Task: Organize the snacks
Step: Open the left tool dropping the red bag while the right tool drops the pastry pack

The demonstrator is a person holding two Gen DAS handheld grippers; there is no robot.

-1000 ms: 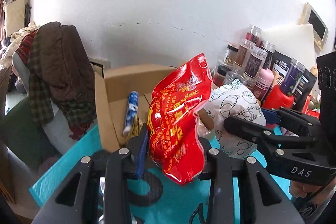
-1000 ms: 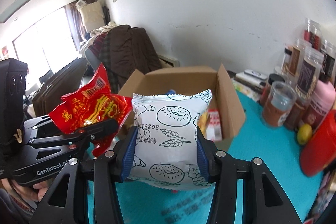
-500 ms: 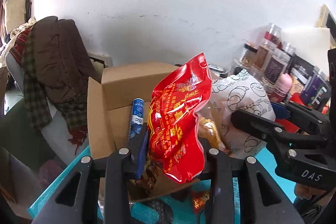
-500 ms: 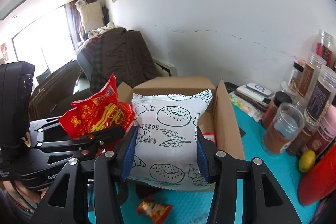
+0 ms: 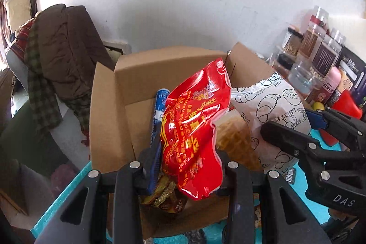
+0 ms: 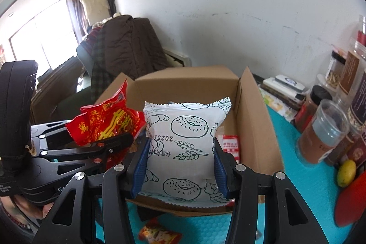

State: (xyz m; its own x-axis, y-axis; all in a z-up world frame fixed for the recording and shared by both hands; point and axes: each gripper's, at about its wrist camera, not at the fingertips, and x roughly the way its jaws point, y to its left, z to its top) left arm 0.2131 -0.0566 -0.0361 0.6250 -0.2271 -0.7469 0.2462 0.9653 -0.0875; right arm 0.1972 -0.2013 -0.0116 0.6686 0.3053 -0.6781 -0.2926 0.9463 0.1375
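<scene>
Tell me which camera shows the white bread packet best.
The right wrist view: the white bread packet faces the camera almost whole, clamped in the right gripper. The left wrist view shows only part of it, behind the red snack bag.

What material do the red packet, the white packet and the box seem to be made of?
Red packet: glossy plastic or foil film, judging by its bright glare and creases. White packet: matte film, probably plastic, with a serrated seal edge. Box: plain brown cardboard, matte, with folded flaps.
</scene>
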